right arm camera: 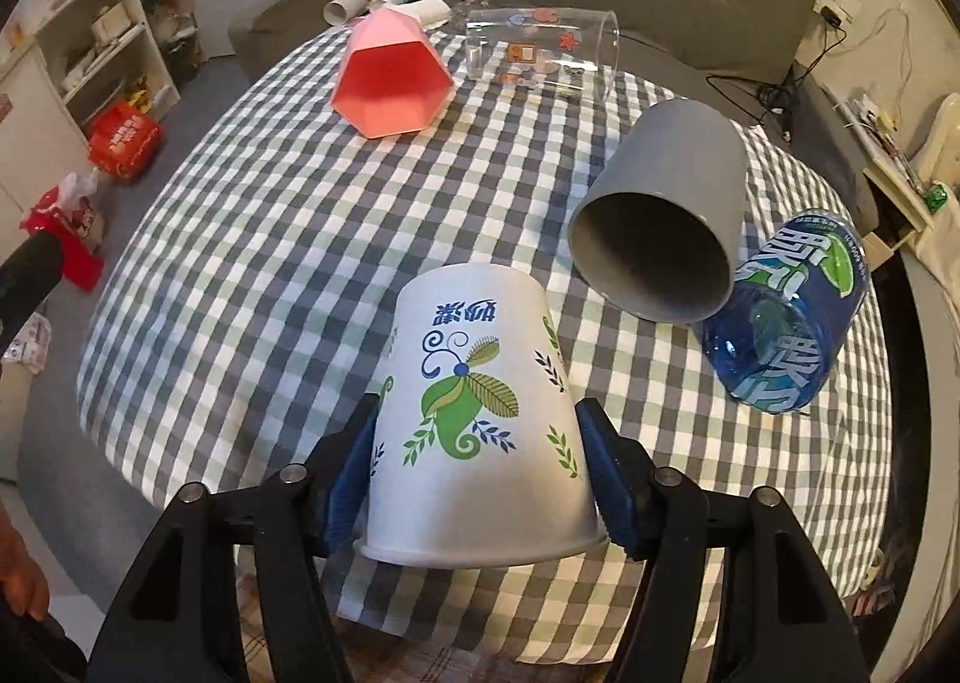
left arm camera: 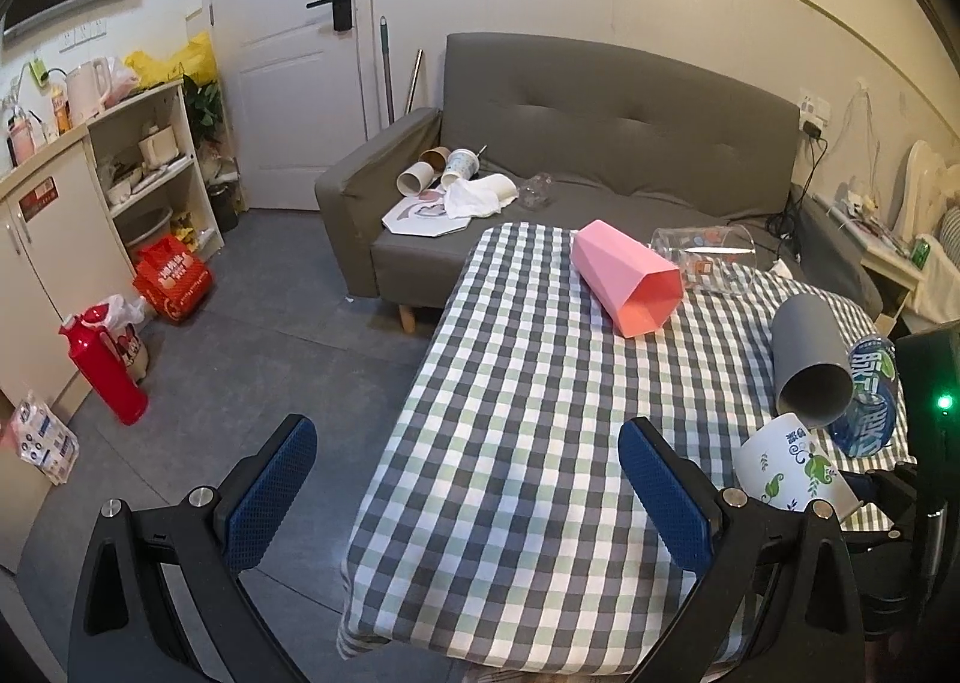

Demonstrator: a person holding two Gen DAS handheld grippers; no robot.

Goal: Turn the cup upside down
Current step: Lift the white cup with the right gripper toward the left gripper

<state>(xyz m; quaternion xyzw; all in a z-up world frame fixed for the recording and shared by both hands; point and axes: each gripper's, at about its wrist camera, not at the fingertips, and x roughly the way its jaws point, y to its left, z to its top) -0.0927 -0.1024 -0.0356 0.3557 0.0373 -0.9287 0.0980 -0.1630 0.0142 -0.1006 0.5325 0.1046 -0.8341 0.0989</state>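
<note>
A white paper cup with green leaf print [right arm camera: 474, 419] stands upside down, rim toward me, between the blue pads of my right gripper [right arm camera: 480, 443], which is shut on it near the table's front edge. It also shows in the left wrist view [left arm camera: 792, 467] at the right. My left gripper [left arm camera: 468, 479] is open and empty, above the table's left front edge. A pink faceted cup [left arm camera: 627, 278], a grey cup [left arm camera: 807, 368], a clear glass [left arm camera: 711, 257] and a blue bottle [left arm camera: 870, 395] lie on their sides on the checked tablecloth [left arm camera: 510, 413].
A grey sofa [left arm camera: 600, 131] with paper cups and tissue stands behind the table. A cabinet and shelves [left arm camera: 90, 191], a red thermos [left arm camera: 105, 371] and a red bag [left arm camera: 174, 278] are on the left floor. A bedside stand [left arm camera: 888, 257] is at the right.
</note>
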